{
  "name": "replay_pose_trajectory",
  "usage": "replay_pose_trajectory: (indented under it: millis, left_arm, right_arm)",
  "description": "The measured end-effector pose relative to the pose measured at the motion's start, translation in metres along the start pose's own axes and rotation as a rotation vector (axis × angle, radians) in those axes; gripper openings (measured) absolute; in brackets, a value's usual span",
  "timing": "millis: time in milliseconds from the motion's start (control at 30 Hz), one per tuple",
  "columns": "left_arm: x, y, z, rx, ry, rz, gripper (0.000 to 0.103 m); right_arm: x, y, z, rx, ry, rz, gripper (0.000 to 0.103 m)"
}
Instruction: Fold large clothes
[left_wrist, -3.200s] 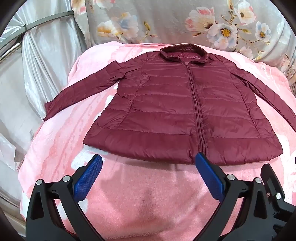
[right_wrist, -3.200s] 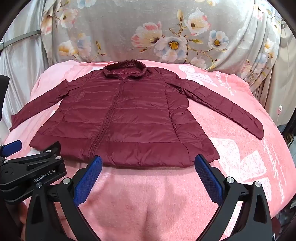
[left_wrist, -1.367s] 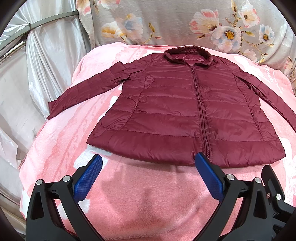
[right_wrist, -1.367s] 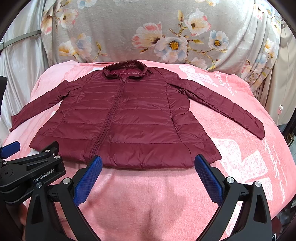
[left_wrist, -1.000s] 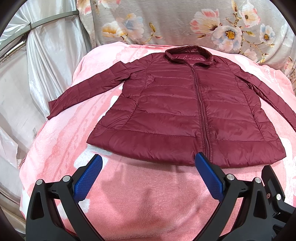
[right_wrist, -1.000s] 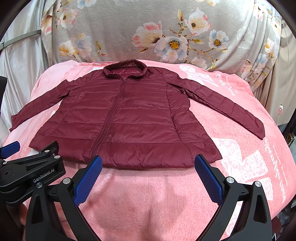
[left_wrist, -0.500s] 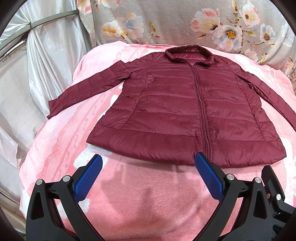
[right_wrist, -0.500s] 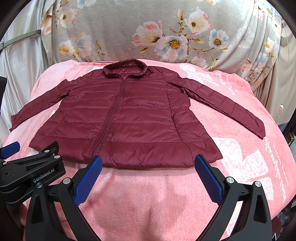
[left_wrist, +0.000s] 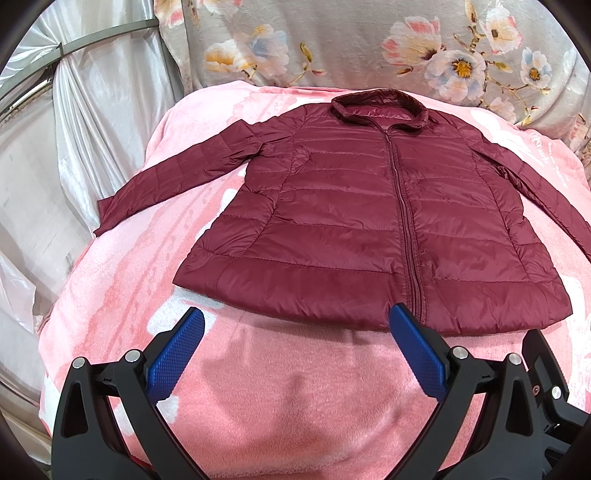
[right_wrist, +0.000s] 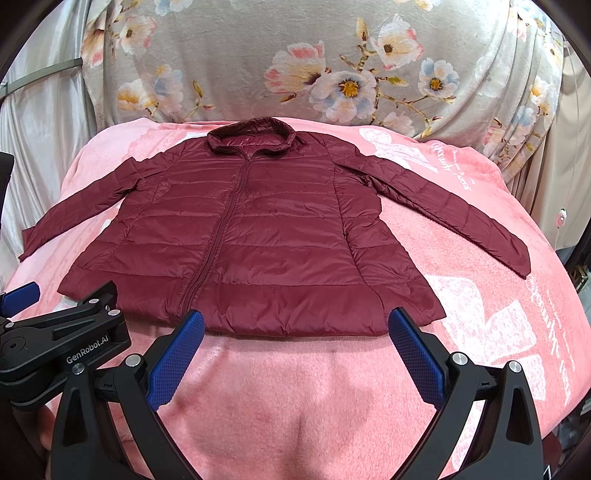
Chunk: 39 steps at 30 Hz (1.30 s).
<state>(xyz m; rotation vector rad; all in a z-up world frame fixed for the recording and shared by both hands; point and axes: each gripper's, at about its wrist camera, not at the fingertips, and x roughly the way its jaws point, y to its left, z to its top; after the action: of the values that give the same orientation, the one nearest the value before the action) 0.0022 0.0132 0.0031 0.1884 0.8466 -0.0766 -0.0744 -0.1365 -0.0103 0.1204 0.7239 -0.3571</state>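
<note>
A dark red quilted jacket (left_wrist: 369, 221) (right_wrist: 251, 236) lies flat and zipped on a pink blanket (left_wrist: 295, 398) (right_wrist: 303, 398), collar at the far side, both sleeves spread outward. My left gripper (left_wrist: 295, 325) hovers open just short of the hem, with nothing between its blue pads (left_wrist: 175, 356). My right gripper (right_wrist: 295, 326) is also open and empty, just before the hem's right half. The left gripper's black body (right_wrist: 62, 350) shows at the lower left of the right wrist view. The right sleeve's cuff (right_wrist: 517, 262) rests near the blanket's right side.
A grey floral cloth (left_wrist: 369, 44) (right_wrist: 295, 62) hangs behind the blanket. Shiny white curtains (left_wrist: 74, 129) and a metal rail (left_wrist: 92, 40) stand at the left. The blanket drops away at its left and right edges.
Almost nothing differs. The left wrist view has drifted slightly, so the jacket sits a little further right and lower than 3.2 s ago. Both grippers stay open.
</note>
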Motion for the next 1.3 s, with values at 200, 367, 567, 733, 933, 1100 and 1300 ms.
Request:
replay_pose_trajectory:
  millis: [200, 367, 567, 733, 933, 1100, 1300]
  left_arm:
    - [0.000, -0.001, 0.000, 0.000, 0.001, 0.000, 0.097]
    - [0.000, -0.002, 0.000, 0.001, 0.000, 0.000, 0.097]
    - [0.007, 0.005, -0.006, -0.003, 0.018, -0.004, 0.097]
    - [0.014, 0.004, -0.002, -0.016, 0.058, -0.037, 0.098]
    - [0.029, 0.009, 0.006, -0.042, 0.094, -0.094, 0.098]
    - [0.050, 0.027, 0.020, -0.096, 0.103, -0.060, 0.098]
    - [0.080, 0.046, 0.038, -0.138, 0.112, -0.028, 0.098]
  right_arm:
    - [0.000, 0.000, 0.000, 0.000, 0.001, 0.000, 0.098]
    - [0.001, 0.001, 0.000, 0.000, 0.001, 0.000, 0.098]
    - [0.004, 0.002, -0.002, 0.005, 0.014, 0.007, 0.098]
    - [0.018, -0.004, -0.001, 0.029, 0.056, 0.075, 0.098]
    - [0.046, -0.057, 0.016, 0.167, 0.091, 0.115, 0.098]
    - [0.073, -0.156, 0.027, 0.412, 0.068, 0.004, 0.098]
    - [0.098, -0.285, 0.025, 0.696, -0.001, -0.180, 0.098]
